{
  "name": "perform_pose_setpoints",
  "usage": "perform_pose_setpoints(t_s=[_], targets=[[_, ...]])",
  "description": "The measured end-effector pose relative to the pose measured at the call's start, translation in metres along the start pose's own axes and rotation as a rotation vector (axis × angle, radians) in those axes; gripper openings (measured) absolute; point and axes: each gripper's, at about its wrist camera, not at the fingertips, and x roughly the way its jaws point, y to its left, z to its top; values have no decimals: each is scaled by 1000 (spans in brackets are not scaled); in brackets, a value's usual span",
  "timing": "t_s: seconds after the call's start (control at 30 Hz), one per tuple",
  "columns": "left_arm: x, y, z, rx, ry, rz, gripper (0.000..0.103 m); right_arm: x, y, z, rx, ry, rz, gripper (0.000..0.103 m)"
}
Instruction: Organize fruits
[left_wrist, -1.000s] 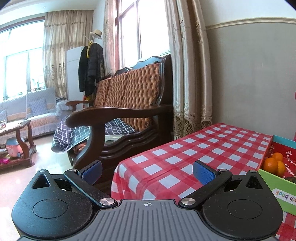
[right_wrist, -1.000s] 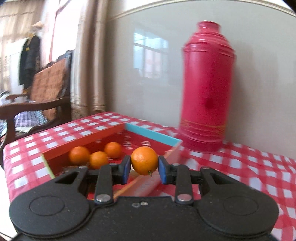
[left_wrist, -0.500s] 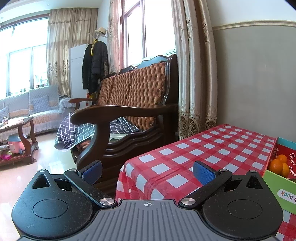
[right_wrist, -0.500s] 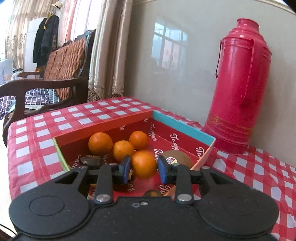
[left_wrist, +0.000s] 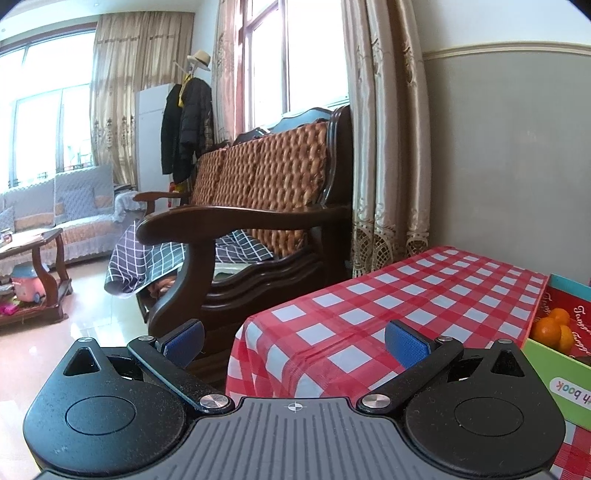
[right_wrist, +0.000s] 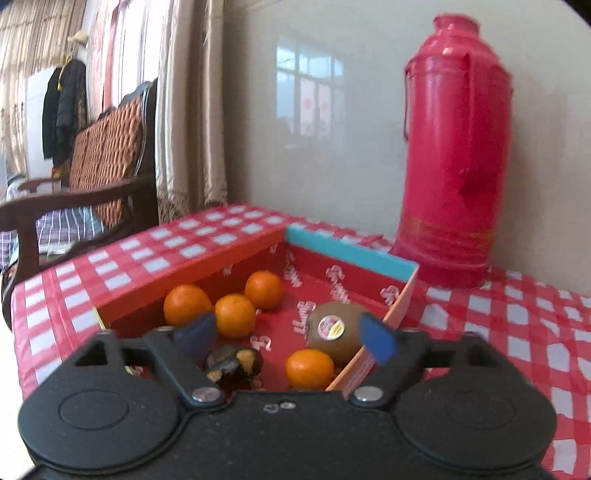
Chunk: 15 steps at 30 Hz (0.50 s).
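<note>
A red cardboard box (right_wrist: 192, 269) sits on the checked tablecloth. Inside lie three oranges (right_wrist: 234, 314) at the left, a brown kiwi with a sticker (right_wrist: 334, 326), a dark spoiled fruit (right_wrist: 232, 363) and one more orange (right_wrist: 309, 369) near the front. My right gripper (right_wrist: 286, 338) hovers over the box, its jaws opening, and that front orange lies loose below them, untouched by the pads. My left gripper (left_wrist: 293, 338) is open and holds nothing at the table's left corner. The box's green end (left_wrist: 554, 373) and oranges (left_wrist: 552, 328) show at the left wrist view's right edge.
A tall red thermos (right_wrist: 456, 155) stands against the wall behind the box's right corner. The table edge (left_wrist: 243, 332) drops off to the left, where a wooden armchair (left_wrist: 236, 229) stands close by. A coffee table (left_wrist: 33, 273) is farther off.
The right gripper carried an orange over the box and opened; the orange now lies in the box. The left gripper stayed open, its view barely shifted.
</note>
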Motion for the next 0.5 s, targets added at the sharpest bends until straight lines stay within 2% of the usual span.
perform_pose_setpoints(t_s=[0.03, 0.1, 0.13, 0.27, 0.4, 0.5], targets=[[0, -1, 0, 2, -1, -3, 103, -5, 1, 2, -8, -7, -4, 82], [-1, -3, 1, 2, 4, -11, 103, -14, 2, 7, -12, -13, -23, 96], [-1, -3, 1, 0, 8, -14, 103, -20, 2, 8, -9, -19, -33, 97], [-2, -10, 3, 0, 20, -48, 103, -55, 1, 10, 39, 9, -47, 97], [-8, -28, 6, 81, 25, -112, 103, -93, -2, -2, 129, 49, -76, 97], [-26, -40, 20, 101, 33, -220, 103, -120, -4, -10, 195, 71, -144, 97]])
